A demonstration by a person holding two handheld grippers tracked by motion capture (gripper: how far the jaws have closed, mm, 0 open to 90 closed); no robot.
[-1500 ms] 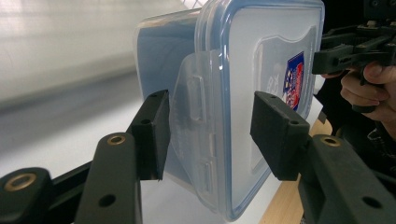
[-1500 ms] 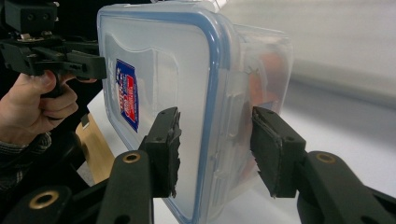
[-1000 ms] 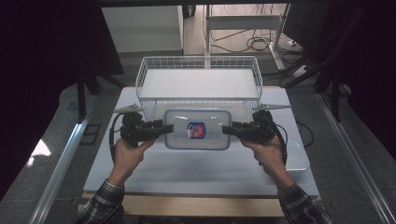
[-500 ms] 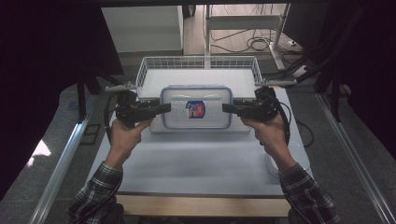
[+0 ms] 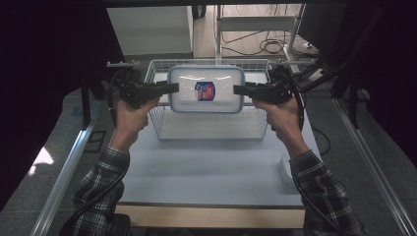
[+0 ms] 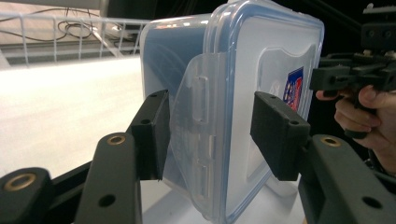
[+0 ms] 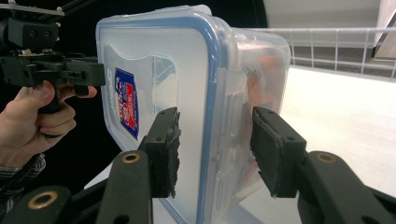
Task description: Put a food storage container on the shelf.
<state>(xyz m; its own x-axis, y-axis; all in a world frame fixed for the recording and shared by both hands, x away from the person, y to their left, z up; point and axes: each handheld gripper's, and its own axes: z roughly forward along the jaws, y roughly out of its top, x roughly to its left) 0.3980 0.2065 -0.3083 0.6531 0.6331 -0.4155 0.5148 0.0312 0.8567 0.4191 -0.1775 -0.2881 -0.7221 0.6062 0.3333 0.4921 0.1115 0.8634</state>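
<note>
A clear plastic container [image 5: 206, 91] with a blue-rimmed lid and a red-and-blue label hangs in the air above the white wire basket [image 5: 211, 139], lid facing up. My left gripper [image 5: 174, 88] is shut on its left end and my right gripper [image 5: 237, 90] on its right end. In the left gripper view the pads [image 6: 152, 135] clamp the lid [image 6: 261, 60] and the base beside a side clasp. In the right gripper view the jaws [image 7: 215, 149] pinch the container [image 7: 163, 56] the same way.
The wire basket stands at the far middle of the pale table [image 5: 206, 172], its rim showing behind the container [image 6: 70, 32] [image 7: 336, 46]. A white object [image 5: 285, 169] lies at the table's right edge. Cables and a metal rack stand beyond the table.
Both hands have lifted the container off the table in front of the basket and carried it up and away, so it now hangs over the basket.
</note>
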